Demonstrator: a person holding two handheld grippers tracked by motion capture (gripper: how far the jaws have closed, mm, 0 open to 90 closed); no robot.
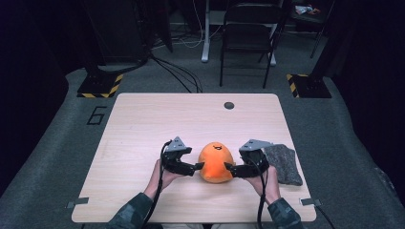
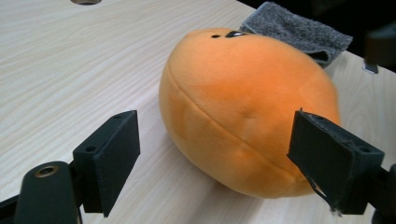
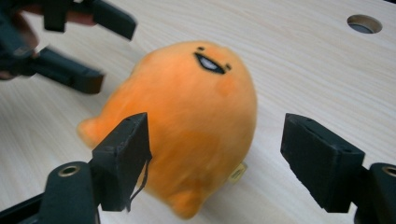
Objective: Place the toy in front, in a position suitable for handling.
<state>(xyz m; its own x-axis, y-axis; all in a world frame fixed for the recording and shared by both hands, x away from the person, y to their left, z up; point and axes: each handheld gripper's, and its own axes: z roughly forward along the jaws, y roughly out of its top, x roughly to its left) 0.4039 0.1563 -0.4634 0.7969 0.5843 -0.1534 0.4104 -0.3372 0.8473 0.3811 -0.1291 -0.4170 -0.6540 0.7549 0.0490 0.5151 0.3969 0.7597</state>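
Note:
An orange egg-shaped plush toy point(image 1: 216, 162) with a small smiling face lies on the wooden table point(image 1: 143, 124), near the front middle. My left gripper point(image 1: 197, 166) is at the toy's left side and my right gripper point(image 1: 229, 167) at its right side, their tips pointing at each other. In the left gripper view the plush toy point(image 2: 243, 107) sits just beyond the wide-apart jaws of the left gripper point(image 2: 217, 154), which is open. In the right gripper view the right gripper point(image 3: 215, 158) is also open, the plush toy point(image 3: 187, 116) is ahead of its jaws, and the left gripper point(image 3: 109, 53) shows behind it.
A grey cloth point(image 1: 282, 163) lies at the table's right edge, just beside my right hand. A round hole point(image 1: 229, 105) is in the tabletop at the back. A folding chair point(image 1: 248, 33) and cables stand on the floor beyond the table.

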